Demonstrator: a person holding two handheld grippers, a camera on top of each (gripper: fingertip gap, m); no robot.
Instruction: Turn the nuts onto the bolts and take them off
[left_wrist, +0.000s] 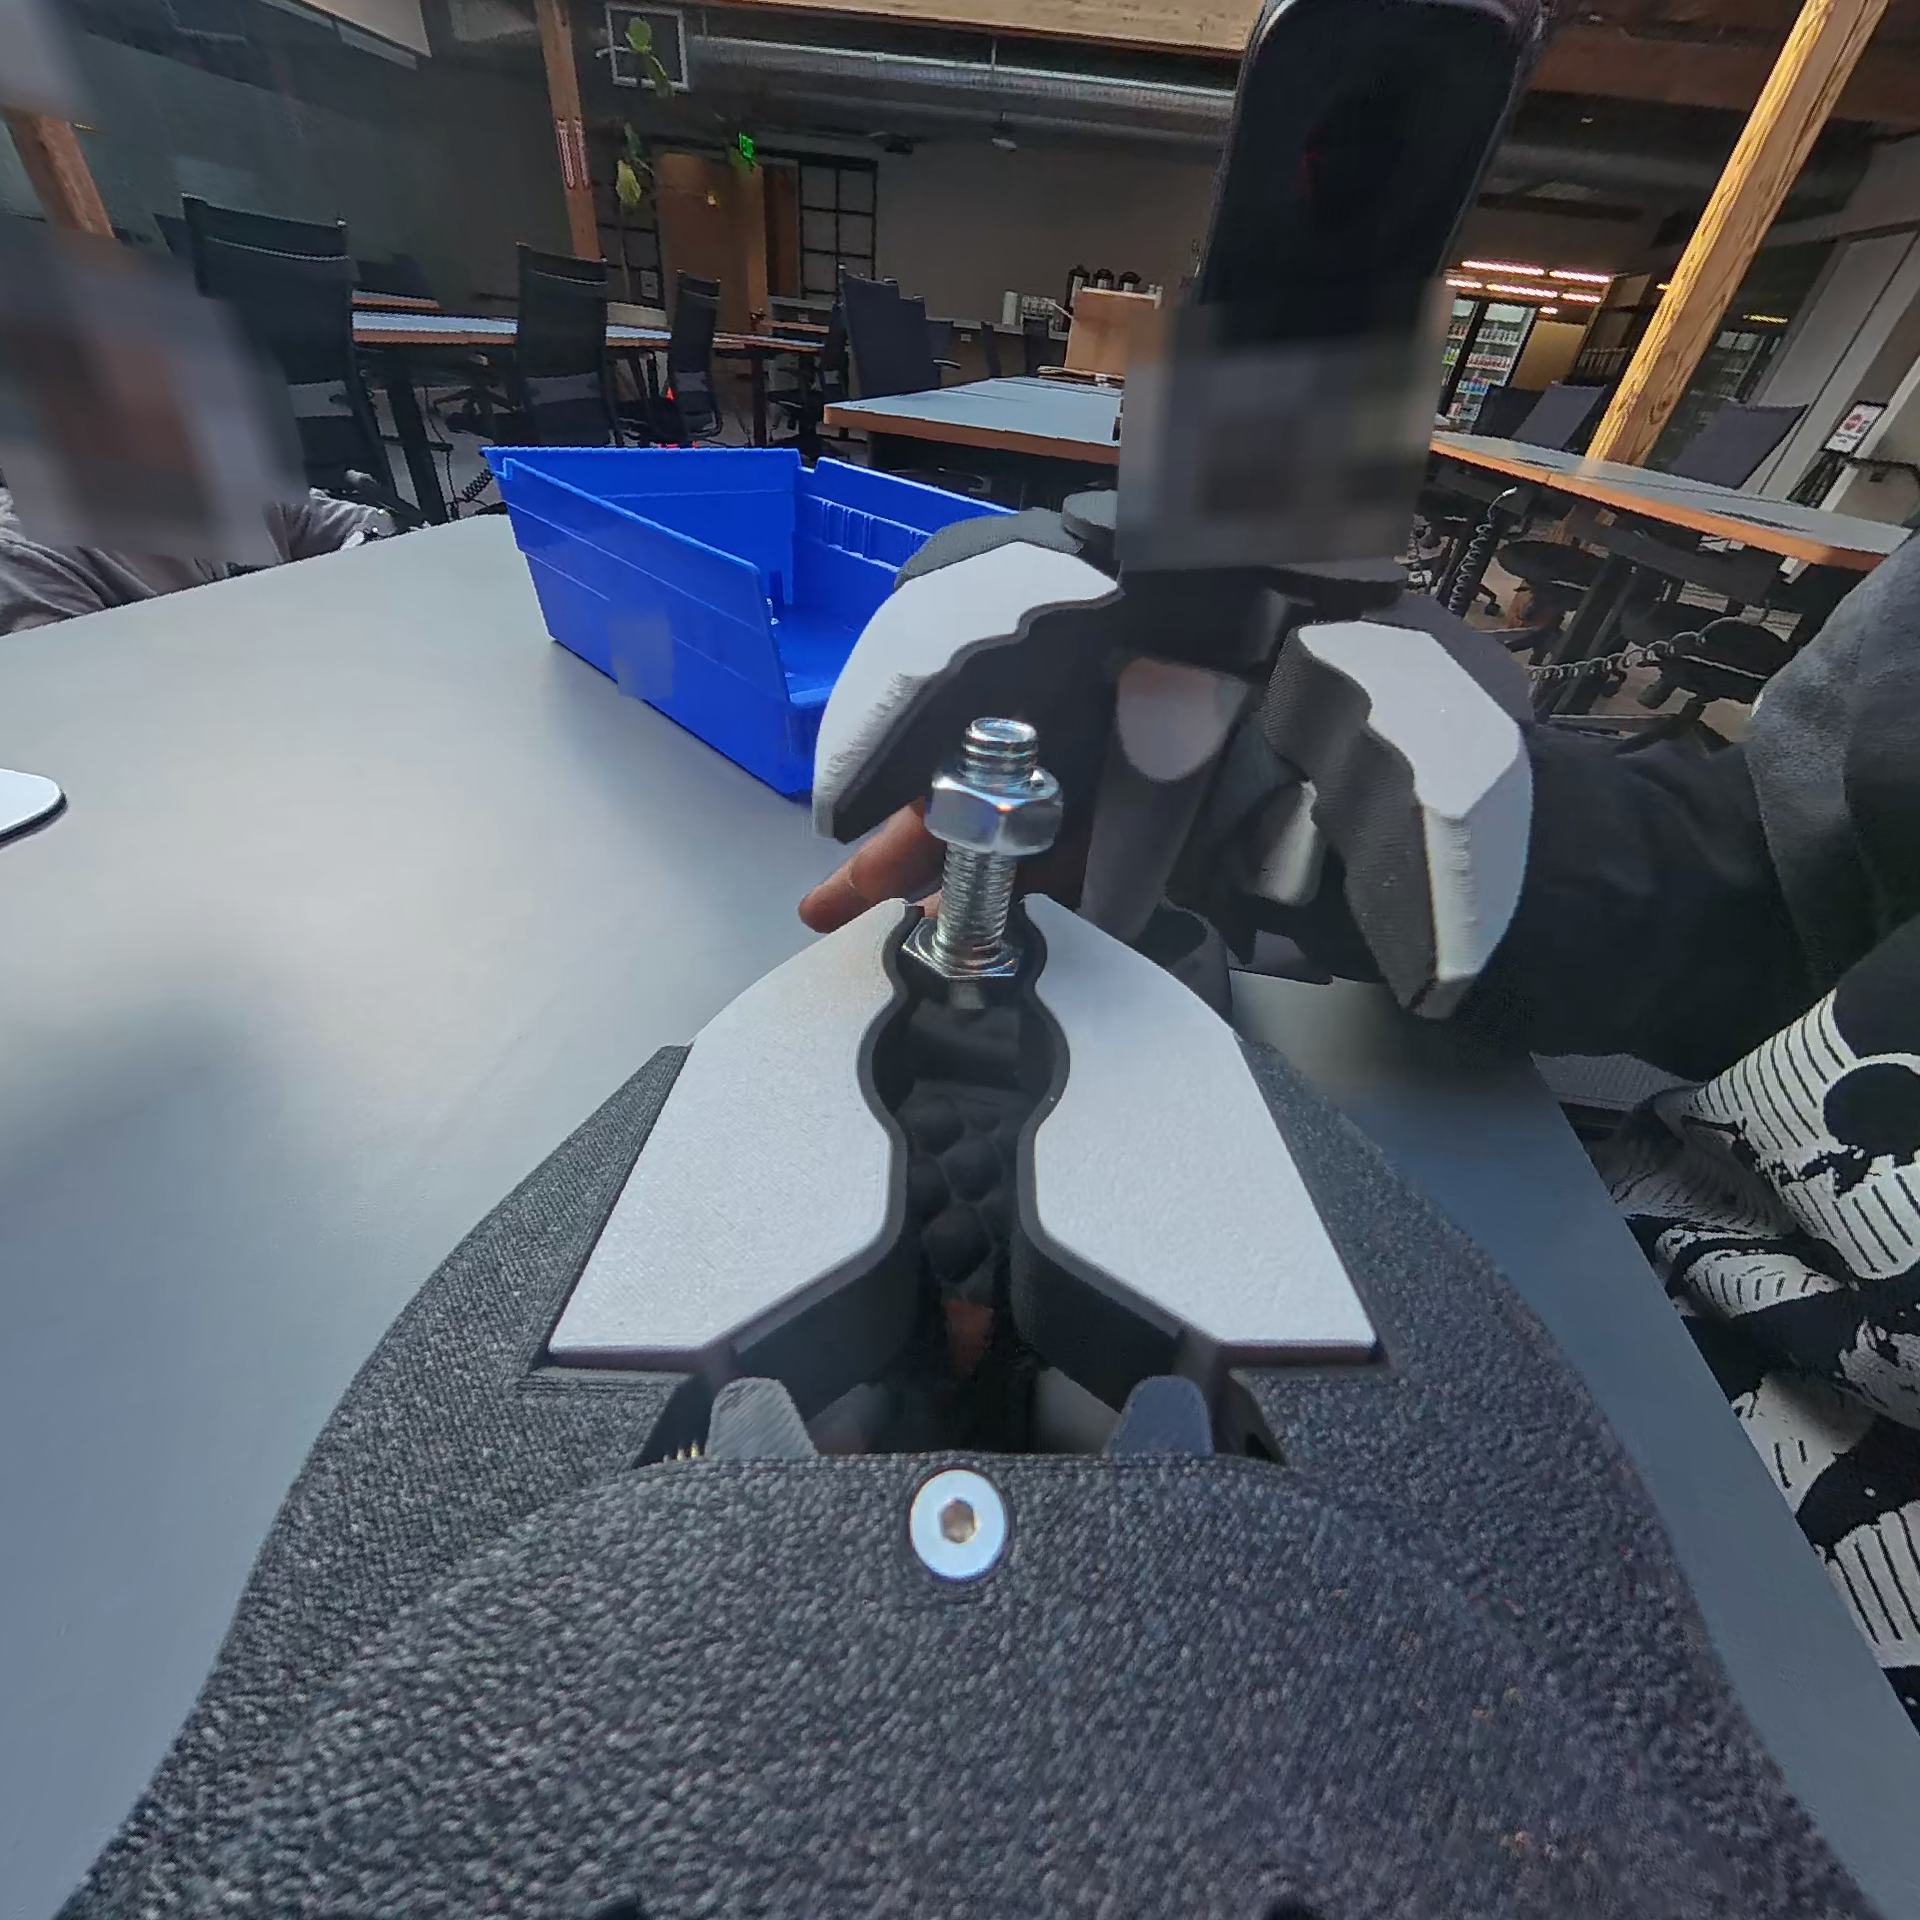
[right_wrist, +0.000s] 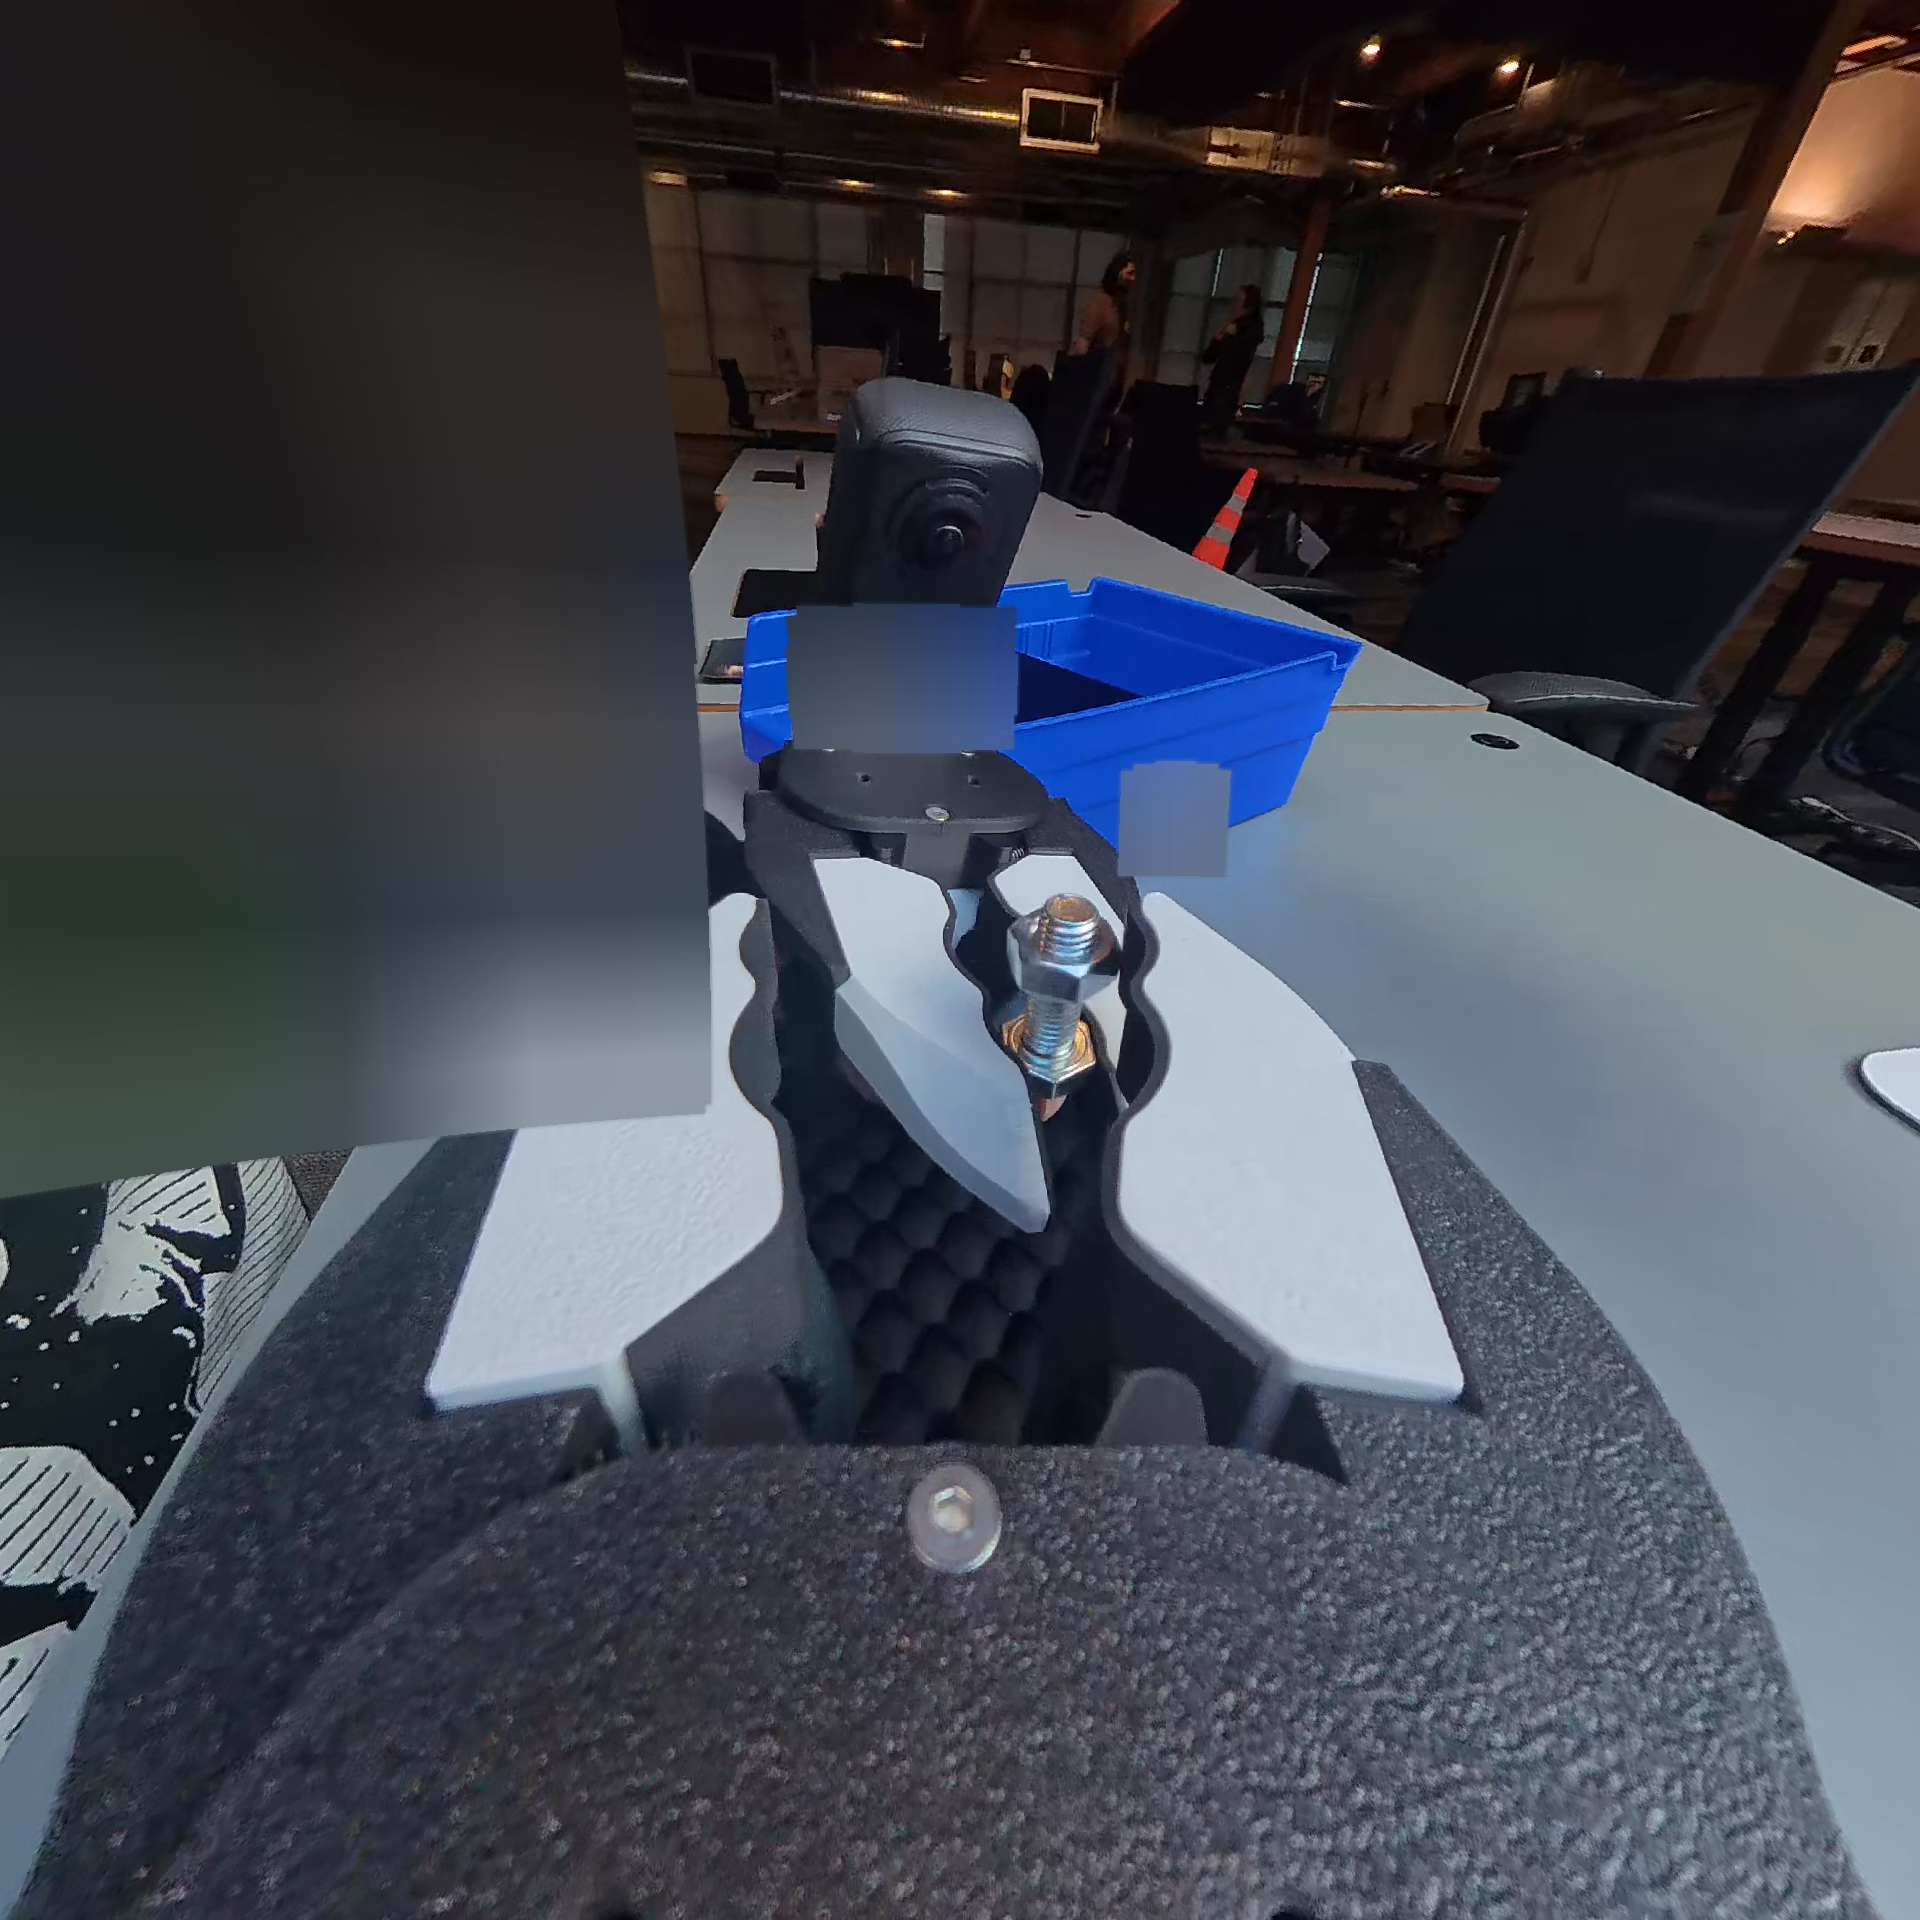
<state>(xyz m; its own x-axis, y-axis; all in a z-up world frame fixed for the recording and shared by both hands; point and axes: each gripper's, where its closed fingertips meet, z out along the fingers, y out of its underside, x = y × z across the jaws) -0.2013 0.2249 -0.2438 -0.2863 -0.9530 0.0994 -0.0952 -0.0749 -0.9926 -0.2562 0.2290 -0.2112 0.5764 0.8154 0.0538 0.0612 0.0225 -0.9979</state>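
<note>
left gripper (left_wrist: 961, 940): clenched on the bolt's (left_wrist: 975, 894) hex head, shank sticking up, over the near table (left_wrist: 312, 831) edge
nut (left_wrist: 992, 810): high on the thread, a few turns below the tip
right gripper (left_wrist: 1132, 769): spread wide, fingers either side of the nut, touching nothing afaict
blue bin (left_wrist: 665, 582): far side of table, well apart
risk 1: grip's only on the thin head, so a sideways push prob tilts the bolt or pops it out
risk 2: closing off-centre = pads slip on the flats, nut won't turn
writing: bin tag and cam mounts blurred, nothing readable
</note>
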